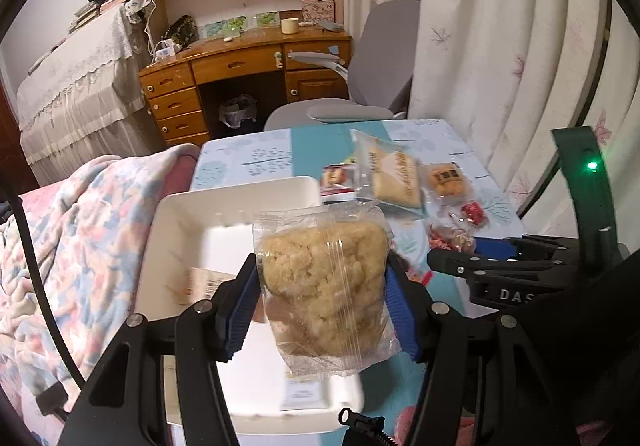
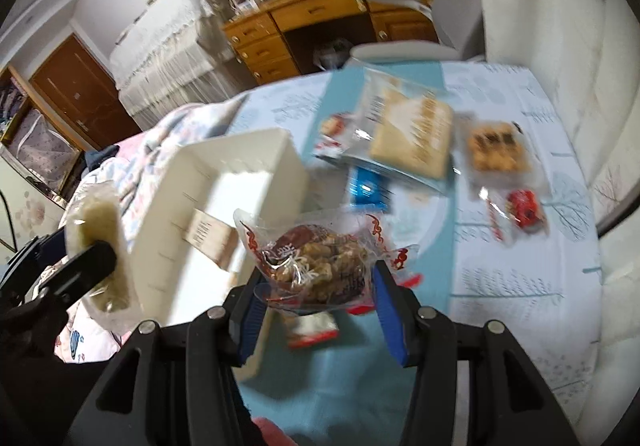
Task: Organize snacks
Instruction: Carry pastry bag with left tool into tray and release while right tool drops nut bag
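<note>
1. Snacks fill both our grippers: the left gripper pinches a clear bag of pale puffed cake between its blue pads, held above the white bin.
2. Our right gripper is clamped on a clear, red-printed nut pack, lifted off the table just beside the bin's near wall.
3. In the bin we see a tan packet lying on the floor of it.
4. On the table beyond, a large sandwich-cake pack lies across a red-and-white pack, with a blue pack just in front.
5. To the right lie a brown cookie pack and a small red pack, near each other.
6. From the right wrist view, the left gripper shows at the left edge with its cake bag; that view is blurred.
</note>
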Available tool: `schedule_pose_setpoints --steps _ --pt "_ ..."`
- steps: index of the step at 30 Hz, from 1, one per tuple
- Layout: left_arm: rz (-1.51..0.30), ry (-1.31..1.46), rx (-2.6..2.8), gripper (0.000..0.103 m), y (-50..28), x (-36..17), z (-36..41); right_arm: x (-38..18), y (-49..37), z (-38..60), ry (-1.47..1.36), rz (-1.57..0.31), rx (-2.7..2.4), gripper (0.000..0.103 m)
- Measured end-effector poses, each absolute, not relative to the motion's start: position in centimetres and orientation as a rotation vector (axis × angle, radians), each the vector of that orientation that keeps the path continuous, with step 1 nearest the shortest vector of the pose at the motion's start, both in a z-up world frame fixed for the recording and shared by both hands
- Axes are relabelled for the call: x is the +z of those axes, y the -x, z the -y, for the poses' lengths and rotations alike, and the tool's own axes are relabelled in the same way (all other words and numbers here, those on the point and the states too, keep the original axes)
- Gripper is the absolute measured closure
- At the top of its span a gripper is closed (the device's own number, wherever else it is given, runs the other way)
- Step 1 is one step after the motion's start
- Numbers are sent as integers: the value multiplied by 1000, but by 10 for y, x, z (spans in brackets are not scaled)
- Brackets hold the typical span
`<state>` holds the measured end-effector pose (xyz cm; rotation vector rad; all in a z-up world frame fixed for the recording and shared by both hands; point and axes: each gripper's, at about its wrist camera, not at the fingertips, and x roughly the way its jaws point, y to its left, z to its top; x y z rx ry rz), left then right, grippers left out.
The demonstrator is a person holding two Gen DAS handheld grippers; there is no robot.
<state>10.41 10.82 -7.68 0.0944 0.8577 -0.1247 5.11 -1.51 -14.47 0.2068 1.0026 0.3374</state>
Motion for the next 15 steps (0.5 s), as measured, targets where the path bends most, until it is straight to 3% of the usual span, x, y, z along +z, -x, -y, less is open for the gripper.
schedule_pose_setpoints --steps 15 --pt "-891 -142 -169 45 -96 -88 -208 -144 -33 -85 -210 -899 360 52"
